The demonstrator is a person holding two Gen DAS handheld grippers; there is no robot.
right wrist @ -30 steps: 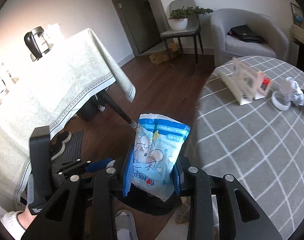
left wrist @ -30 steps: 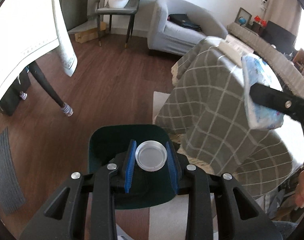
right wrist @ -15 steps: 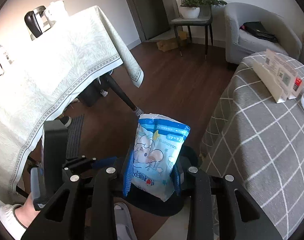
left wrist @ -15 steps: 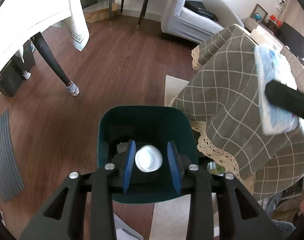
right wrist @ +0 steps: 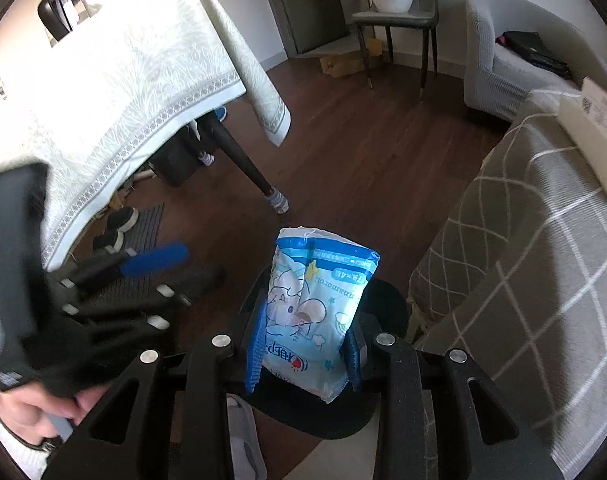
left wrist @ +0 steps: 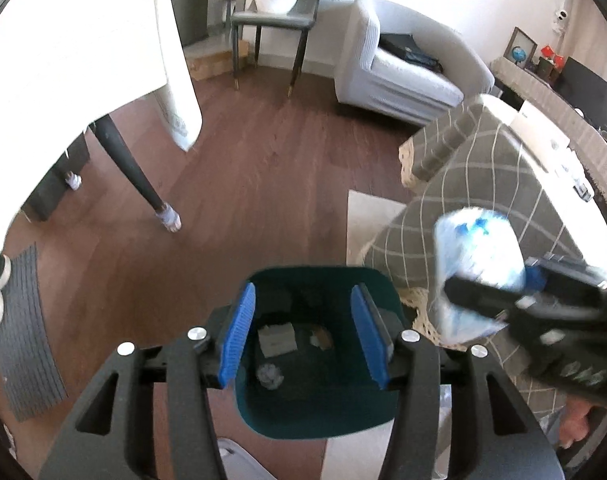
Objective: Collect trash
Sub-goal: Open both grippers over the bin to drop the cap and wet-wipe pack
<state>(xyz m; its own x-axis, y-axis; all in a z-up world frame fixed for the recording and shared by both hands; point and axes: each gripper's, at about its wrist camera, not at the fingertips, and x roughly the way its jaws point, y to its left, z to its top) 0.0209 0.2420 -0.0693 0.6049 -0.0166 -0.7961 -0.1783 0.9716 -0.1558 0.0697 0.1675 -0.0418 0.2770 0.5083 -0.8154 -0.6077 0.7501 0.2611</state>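
Left hand-held gripper (left wrist: 303, 330) spread wide and empty, poised directly over the dark green trash bin (left wrist: 323, 416) on the floor, scraps of paper lying inside. Right hand-held gripper (right wrist: 305, 356) clamped on a blue-and-white printed snack packet (right wrist: 317, 316), hanging just above the bin's rim, beside the checked-cloth worktop (right wrist: 543, 312). By the look of it, mid-disposal: next, centring the packet over the opening and parting the jaws to drop it in.
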